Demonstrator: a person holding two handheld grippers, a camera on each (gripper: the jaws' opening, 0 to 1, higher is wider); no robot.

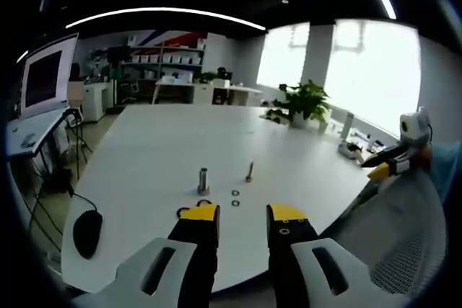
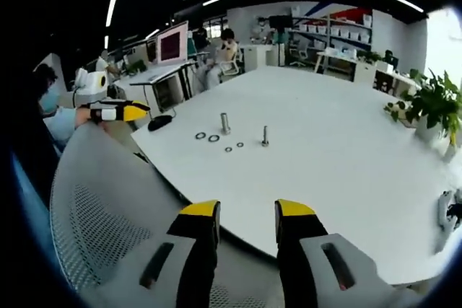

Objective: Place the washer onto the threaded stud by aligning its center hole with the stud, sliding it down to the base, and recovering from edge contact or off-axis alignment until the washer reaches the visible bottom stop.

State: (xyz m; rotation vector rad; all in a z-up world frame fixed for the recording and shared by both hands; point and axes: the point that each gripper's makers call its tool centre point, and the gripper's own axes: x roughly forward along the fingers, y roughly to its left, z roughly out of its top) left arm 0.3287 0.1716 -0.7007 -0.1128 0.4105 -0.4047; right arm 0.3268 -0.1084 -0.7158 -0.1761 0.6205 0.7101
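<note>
On the white table (image 1: 166, 142) stand a thick metal stud (image 1: 203, 180) and a thin threaded stud (image 1: 249, 172). Two small washers (image 1: 235, 198) lie in front of them. My left gripper (image 1: 243, 214) is open and holds nothing, its yellow tips just short of the table's near edge. In the right gripper view the thick stud (image 2: 225, 122), the thin stud (image 2: 265, 135), two large washers (image 2: 207, 137) and two small washers (image 2: 234, 147) lie far ahead. My right gripper (image 2: 247, 210) is open and holds nothing, above a chair back.
A grey mesh chair back (image 2: 108, 200) stands between me and the table. A black mouse (image 1: 87, 232) lies near the table's left edge. A potted plant (image 1: 303, 102) stands at the far side. The other gripper (image 1: 386, 164) reaches in from the right. Desks and a monitor (image 2: 173, 42) stand behind.
</note>
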